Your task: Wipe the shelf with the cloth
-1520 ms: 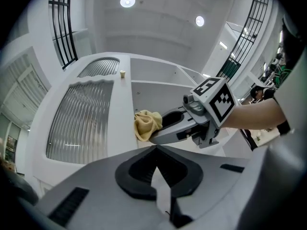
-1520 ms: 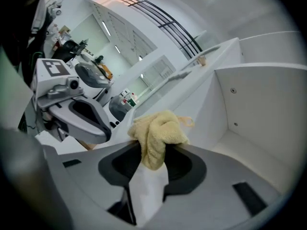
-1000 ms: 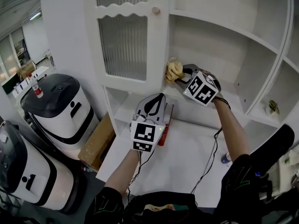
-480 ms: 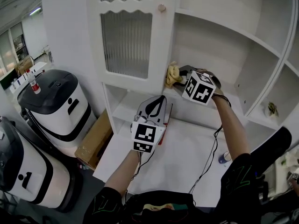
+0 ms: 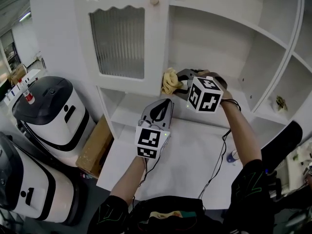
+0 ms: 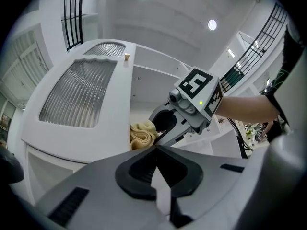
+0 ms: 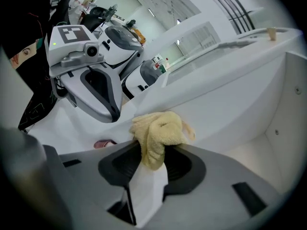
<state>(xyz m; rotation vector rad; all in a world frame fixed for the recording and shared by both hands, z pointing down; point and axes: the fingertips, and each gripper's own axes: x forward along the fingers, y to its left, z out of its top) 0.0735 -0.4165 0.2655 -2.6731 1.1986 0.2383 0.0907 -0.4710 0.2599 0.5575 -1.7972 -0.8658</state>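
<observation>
A crumpled yellow cloth (image 5: 170,80) is pinched in my right gripper (image 5: 181,83), whose jaws are shut on it at the left end of the white cabinet's middle shelf (image 5: 234,99). In the right gripper view the cloth (image 7: 158,134) bunches out ahead of the jaws against the shelf's white wall. My left gripper (image 5: 161,109) hangs lower, over the white tabletop, shut with nothing in it. From the left gripper view I look up at the cloth (image 6: 142,135) and the right gripper (image 6: 165,137) above the closed left jaws.
A glass-fronted cabinet door (image 5: 119,35) stands left of the open shelves. A small object (image 5: 281,102) sits on the far right shelf. Two white and black machines (image 5: 51,111) and a cardboard box (image 5: 95,146) stand at the left, beside the white table (image 5: 190,165).
The right gripper with the cloth has shifted slightly left and toward the shelf's front edge. The head view has shifted. The left gripper has hardly moved.
</observation>
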